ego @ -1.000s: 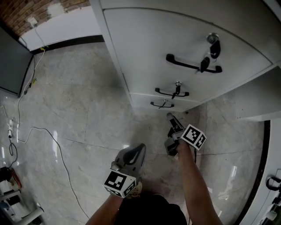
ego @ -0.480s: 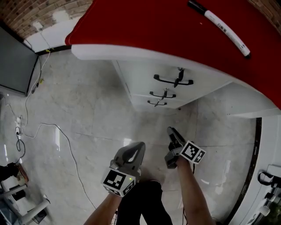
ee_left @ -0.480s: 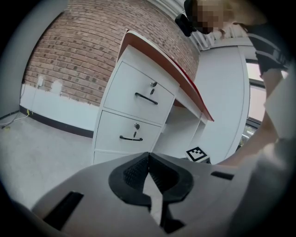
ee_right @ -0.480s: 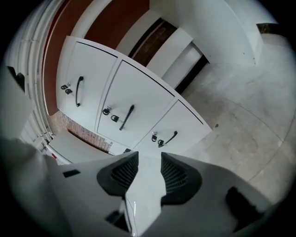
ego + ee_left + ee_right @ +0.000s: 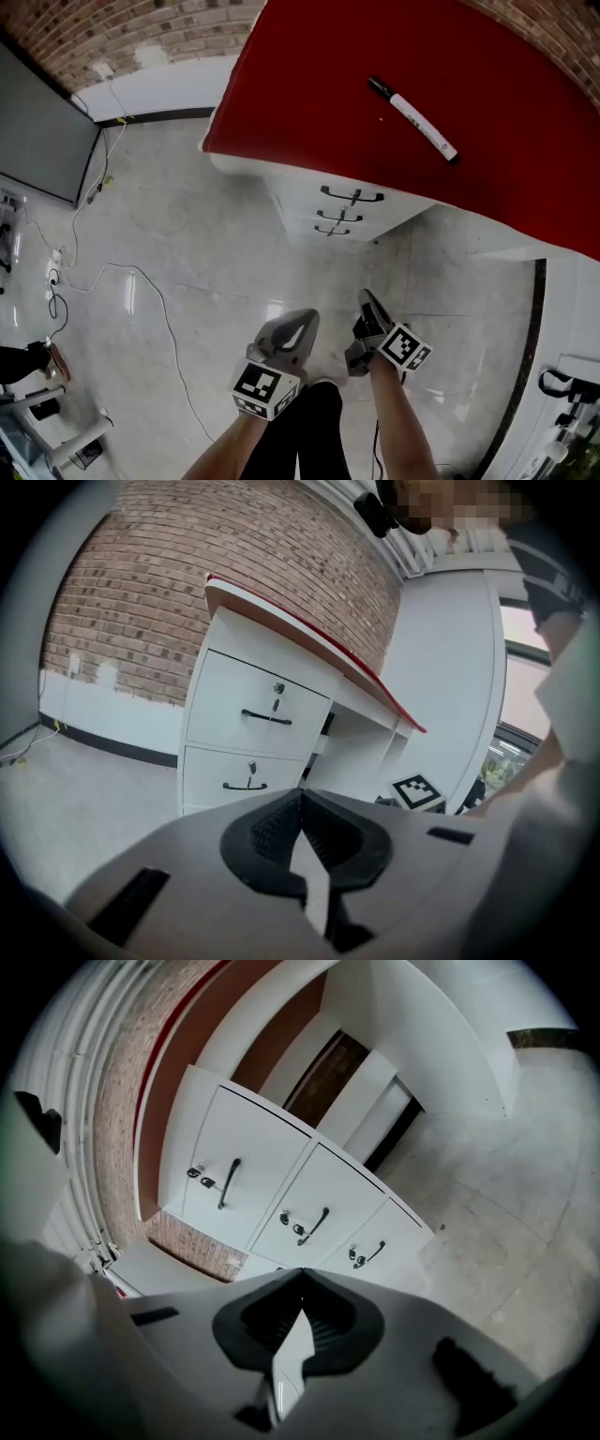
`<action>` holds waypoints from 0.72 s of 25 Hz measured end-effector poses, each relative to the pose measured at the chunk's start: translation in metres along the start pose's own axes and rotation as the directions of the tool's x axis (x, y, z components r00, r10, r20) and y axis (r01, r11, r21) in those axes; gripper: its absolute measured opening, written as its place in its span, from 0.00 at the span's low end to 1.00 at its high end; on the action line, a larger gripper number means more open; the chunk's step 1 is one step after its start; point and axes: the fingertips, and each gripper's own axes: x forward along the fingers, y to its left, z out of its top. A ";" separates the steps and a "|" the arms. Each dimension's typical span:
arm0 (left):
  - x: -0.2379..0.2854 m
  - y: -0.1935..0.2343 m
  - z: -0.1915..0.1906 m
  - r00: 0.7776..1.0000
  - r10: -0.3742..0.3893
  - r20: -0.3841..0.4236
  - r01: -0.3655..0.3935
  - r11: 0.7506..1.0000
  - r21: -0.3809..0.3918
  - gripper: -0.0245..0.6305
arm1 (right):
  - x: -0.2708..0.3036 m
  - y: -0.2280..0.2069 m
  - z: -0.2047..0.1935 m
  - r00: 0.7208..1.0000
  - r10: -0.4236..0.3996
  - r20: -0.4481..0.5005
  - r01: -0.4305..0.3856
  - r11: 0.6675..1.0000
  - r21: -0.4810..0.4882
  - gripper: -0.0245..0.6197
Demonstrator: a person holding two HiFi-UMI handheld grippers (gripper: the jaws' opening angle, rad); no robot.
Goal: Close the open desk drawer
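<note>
Head view: drawers [image 5: 342,204] flush, task likely done. Right gripper [image 5: 365,297] just closed empty, I've pulled back; left gripper [image 5: 308,318] pressed together.

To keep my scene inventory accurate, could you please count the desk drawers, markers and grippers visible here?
Desk drawers: 3
Markers: 1
Grippers: 2, the left gripper and the right gripper
Total: 6
</note>
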 end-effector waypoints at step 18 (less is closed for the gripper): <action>-0.064 -0.071 0.105 0.997 -0.063 -0.052 0.065 0.997 0.029 0.05 | -0.122 0.169 0.013 0.999 -0.051 -0.008 0.048 0.977 -0.209 0.06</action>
